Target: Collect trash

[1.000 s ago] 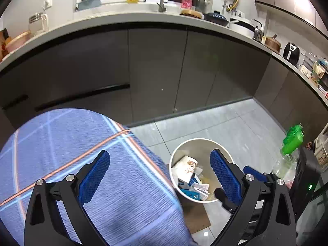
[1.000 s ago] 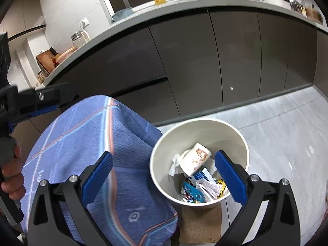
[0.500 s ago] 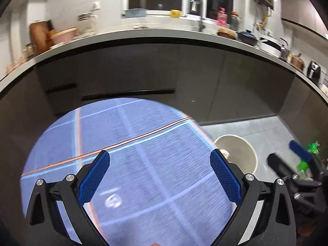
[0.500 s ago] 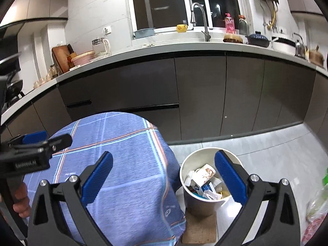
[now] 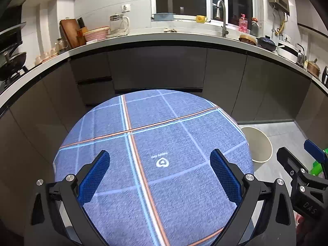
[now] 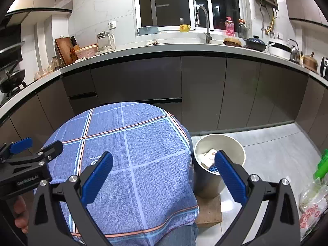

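Note:
A round white trash bin point(image 6: 220, 143) stands on the floor right of a small table covered with a blue checked cloth point(image 6: 133, 153). It holds a paper cup and wrappers point(image 6: 207, 155). In the left wrist view only the bin's rim point(image 5: 264, 143) shows beyond the cloth point(image 5: 160, 143). My left gripper point(image 5: 160, 176) is open and empty above the cloth. My right gripper point(image 6: 164, 174) is open and empty, above the cloth's right edge, with its right finger over the bin. Each gripper shows in the other's view: the right one point(image 5: 303, 164), the left one point(image 6: 30, 153).
Dark kitchen cabinets point(image 6: 203, 90) with a white counter point(image 6: 164, 47) curve around behind. A green-capped bottle and plastic bags point(image 6: 315, 188) lie on the floor at right. A brown mat point(image 6: 209, 211) lies under the bin. Grey floor tiles point(image 6: 276, 143) stretch right.
Both grippers have pulled back and up from the bin and swung left over the cloth-covered table. The bin now sits smaller and further right in both views.

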Tool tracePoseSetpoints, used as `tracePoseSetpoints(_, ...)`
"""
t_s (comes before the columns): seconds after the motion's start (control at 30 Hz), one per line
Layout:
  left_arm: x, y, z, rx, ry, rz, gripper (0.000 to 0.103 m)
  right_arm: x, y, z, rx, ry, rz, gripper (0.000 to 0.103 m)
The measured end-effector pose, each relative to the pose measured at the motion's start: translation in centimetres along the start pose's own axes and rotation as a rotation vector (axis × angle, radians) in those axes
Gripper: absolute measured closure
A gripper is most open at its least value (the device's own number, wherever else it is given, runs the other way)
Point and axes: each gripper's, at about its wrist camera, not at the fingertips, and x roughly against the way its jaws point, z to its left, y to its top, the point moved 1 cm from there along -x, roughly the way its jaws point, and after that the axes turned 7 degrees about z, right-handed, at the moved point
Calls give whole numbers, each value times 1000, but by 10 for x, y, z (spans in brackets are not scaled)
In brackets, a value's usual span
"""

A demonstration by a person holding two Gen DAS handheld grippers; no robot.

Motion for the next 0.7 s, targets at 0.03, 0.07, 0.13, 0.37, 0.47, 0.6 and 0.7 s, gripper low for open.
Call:
tracePoseSetpoints(0.03,4,-3,4,8,3,-2,8,4,-1,3,5,-10,-4,3)
tracePoseSetpoints(0.07,7,-5,6,13,5,-5,8,6,-1,6,10,-17,-9,3)
tracePoseSetpoints(0.13,14,-10,11,23,13,-11,8,13,-2,10,15,-28,-20,3)
tracePoseSetpoints(0.37,31,-20,14,39,30,-23,8,37,-3,13,32,-53,-54,3)
tracePoseSetpoints(0.47,34,-20,13,41,26,-24,8,44,-1,13,38,-58,-69,3)
tracePoseSetpoints(0.6,34,-16,12,38,21,-30,8,47,2,11,26,-62,-80,3)
tracePoseSetpoints(0.7,33,-16,11,35,21,-28,8,47,2,11,22,-61,-76,3)
